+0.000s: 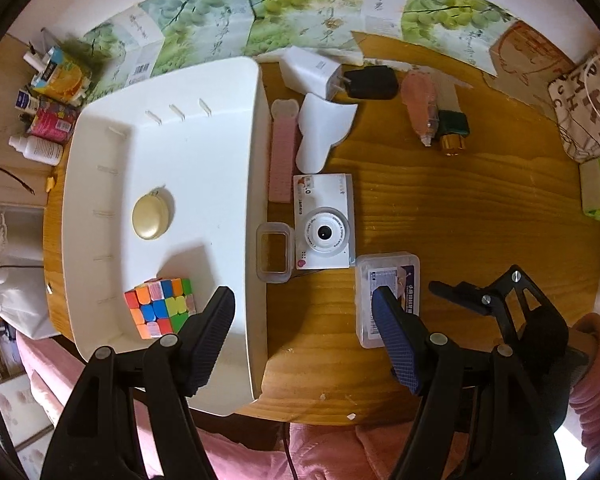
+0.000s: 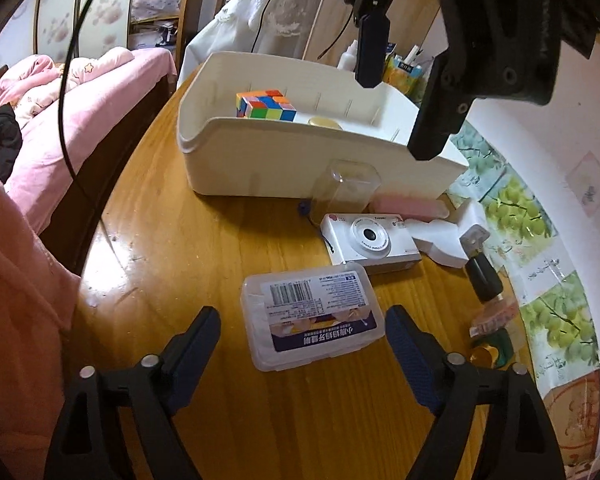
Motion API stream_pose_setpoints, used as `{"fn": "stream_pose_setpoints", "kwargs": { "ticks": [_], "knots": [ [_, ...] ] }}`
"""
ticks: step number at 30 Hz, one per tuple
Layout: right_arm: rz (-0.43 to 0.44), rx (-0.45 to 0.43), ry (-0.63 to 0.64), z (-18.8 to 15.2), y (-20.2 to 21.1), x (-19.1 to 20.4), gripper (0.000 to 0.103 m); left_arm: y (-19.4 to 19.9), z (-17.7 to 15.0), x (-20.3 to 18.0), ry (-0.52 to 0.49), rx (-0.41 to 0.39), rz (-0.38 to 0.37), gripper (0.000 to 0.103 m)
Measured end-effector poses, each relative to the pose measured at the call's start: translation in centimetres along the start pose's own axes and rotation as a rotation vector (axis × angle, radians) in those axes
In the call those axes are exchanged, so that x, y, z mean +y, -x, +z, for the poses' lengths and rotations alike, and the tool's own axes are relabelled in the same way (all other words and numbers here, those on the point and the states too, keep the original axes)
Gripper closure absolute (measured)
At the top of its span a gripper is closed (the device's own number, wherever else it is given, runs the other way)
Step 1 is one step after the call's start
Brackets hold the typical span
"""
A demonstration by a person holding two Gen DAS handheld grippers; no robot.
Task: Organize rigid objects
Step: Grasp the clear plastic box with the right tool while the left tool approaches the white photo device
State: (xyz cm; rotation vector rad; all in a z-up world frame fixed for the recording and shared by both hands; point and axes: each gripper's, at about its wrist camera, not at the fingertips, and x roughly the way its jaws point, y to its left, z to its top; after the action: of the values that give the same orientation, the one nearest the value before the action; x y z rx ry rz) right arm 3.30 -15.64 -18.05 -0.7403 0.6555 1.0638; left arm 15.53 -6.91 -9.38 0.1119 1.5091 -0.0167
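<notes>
**Both fingers spread, nothing held, over a crowded tabletop**

In my left wrist view, the white bin (image 1: 204, 152) fills nine to ten o'clock. Inside it lie a gold oval case (image 1: 152, 216) and, toward seven o'clock, the colour cube (image 1: 160, 306), partly behind my left gripper (image 1: 304, 334). Its fingers (image 1: 212, 336) stand wide apart and grip nothing; one hangs over the bin's floor, the other covers a corner of the clear plastic box (image 1: 388, 296) on the wooden tabletop (image 1: 480, 216). At centre the white camera (image 1: 326, 226) lies face up, a small clear container (image 1: 274, 252) touching its left side. At twelve o'clock sit a white charger (image 1: 312, 70) and black plug (image 1: 370, 82). At four o'clock my right gripper is cut off, its jaws unreadable here.

In my right wrist view, my right gripper (image 2: 302, 356) also gapes, with the clear box lying between the fingers (image 2: 192, 348), untouched as far as I can tell. The box label's print is too small to read. At one o'clock my left gripper hides part of the bin's far wall.
</notes>
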Motion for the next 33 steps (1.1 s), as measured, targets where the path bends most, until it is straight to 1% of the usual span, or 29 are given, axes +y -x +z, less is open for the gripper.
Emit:
{"fn": "stream_pose_setpoints", "kwargs": {
  "ticks": [2, 3, 4, 5, 7, 12, 18, 21, 27, 31, 33],
  "knots": [
    [0.017, 0.005, -0.004, 0.1, -0.5, -0.3, 0.011, -0.5, 0.2, 0.2, 0.008, 0.023, -0.001, 0.029],
    [0.023, 0.009, -0.003, 0.2, -0.8, -0.5, 0.005, -0.9, 0.3, 0.2, 0.01, 0.038, -0.001, 0.029],
    [0.024, 0.012, 0.0, 0.1, -1.0, -0.6, 0.002, -1.1, 0.4, 0.3, 0.012, 0.047, 0.003, 0.029],
    [0.025, 0.013, 0.006, 0.2, -1.2, -0.6, 0.0, -1.3, 0.6, 0.3, 0.012, 0.056, 0.005, 0.029],
    [0.029, 0.018, 0.014, 0.2, -1.7, -0.7, 0.0, -1.6, 0.9, 0.4, 0.018, 0.072, 0.002, 0.029],
    [0.059, 0.031, 0.037, 0.1, -2.7, -0.8, 0.0, -2.0, 2.3, 0.4, 0.049, 0.106, -0.045, 0.029],
    [0.07, 0.064, 0.071, 0.1, -3.9, -0.5, 0.0, -2.0, 4.3, -0.8, 0.057, 0.141, -0.086, 0.029],
    [0.074, 0.077, 0.095, 0.0, -4.3, -0.1, 0.0, -2.3, 5.1, -1.6, 0.05, 0.162, -0.068, 0.029],
    [0.048, 0.073, 0.128, 0.3, -5.0, 0.2, 0.0, -3.3, 6.2, -2.3, 0.044, 0.194, -0.029, 0.029],
    [0.048, 0.09, 0.127, 0.7, -5.8, -0.2, 0.0, -4.1, 6.8, -2.6, 0.036, 0.218, -0.013, 0.029],
    [0.07, 0.096, 0.101, 0.7, -5.9, -0.7, 0.0, -4.5, 7.0, -2.8, 0.03, 0.231, -0.012, 0.029]
  ]
}}
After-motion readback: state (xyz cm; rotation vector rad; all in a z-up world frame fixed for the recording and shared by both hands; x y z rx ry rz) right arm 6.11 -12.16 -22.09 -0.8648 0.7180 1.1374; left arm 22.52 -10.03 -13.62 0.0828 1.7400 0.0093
